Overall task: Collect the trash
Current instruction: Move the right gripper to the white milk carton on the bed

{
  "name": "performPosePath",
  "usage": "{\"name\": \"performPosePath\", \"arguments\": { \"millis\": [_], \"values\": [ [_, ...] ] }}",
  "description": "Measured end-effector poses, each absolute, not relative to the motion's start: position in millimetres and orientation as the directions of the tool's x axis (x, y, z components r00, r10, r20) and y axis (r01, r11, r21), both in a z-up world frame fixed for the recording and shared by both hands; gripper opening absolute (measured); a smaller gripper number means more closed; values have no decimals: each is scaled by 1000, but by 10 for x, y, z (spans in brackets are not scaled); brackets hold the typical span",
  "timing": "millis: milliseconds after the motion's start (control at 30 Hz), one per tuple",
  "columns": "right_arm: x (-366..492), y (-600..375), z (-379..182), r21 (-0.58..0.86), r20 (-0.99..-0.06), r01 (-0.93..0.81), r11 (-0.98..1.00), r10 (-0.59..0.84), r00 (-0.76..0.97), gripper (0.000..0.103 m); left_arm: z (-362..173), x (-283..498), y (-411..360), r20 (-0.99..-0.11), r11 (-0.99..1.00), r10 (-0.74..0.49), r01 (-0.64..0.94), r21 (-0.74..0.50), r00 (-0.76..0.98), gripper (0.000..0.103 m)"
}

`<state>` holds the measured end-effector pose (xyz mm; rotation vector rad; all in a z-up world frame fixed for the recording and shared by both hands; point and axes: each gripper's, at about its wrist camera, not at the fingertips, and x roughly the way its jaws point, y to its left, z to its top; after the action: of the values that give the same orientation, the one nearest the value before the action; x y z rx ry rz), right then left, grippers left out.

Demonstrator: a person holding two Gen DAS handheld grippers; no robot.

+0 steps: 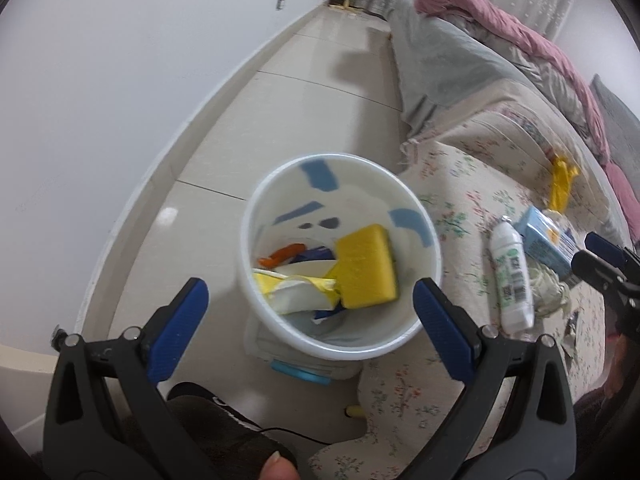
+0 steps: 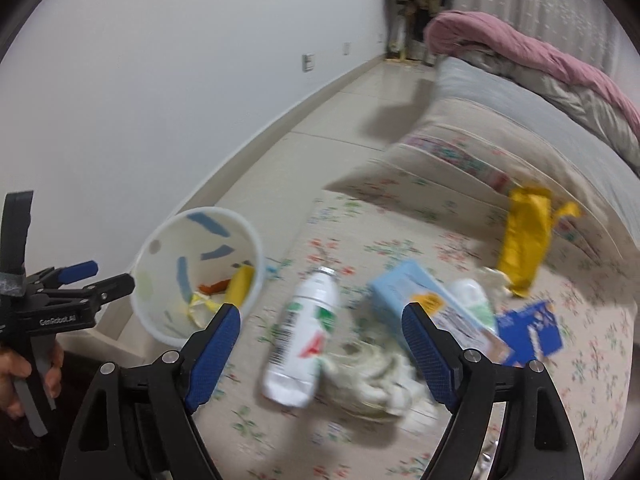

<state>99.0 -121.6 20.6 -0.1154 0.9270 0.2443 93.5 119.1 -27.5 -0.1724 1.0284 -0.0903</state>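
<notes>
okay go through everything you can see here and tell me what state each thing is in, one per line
left gripper: open, empty, over the bin
right gripper: open, empty, above the bed litter
white bin: upright, partly filled
yellow sponge: inside the bin
white bottle: lying on its side on the bed
light blue carton: lying on the bed
yellow wrapper: crumpled, on the bed

Bin (image 1: 256, 216) mouth open above; bottle (image 2: 304, 336), box (image 2: 400, 292) and rag (image 2: 376, 376) crowd the bedspread (image 2: 560, 400).
</notes>
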Motion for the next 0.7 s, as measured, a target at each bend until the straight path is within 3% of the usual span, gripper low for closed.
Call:
{"name": "performPosePath", "arguments": {
  "millis": [400, 700],
  "values": [
    [866, -2168, 116, -9, -804, -82, 997, 42, 593, 85, -293, 1034, 767, -853, 977, -209, 60, -206, 478, 102],
    [964, -2249, -58, -18, -824, -111, 994, 49, 564, 85, -270, 1140, 508, -845, 969, -244, 86, -232, 476, 102]
  ]
}}
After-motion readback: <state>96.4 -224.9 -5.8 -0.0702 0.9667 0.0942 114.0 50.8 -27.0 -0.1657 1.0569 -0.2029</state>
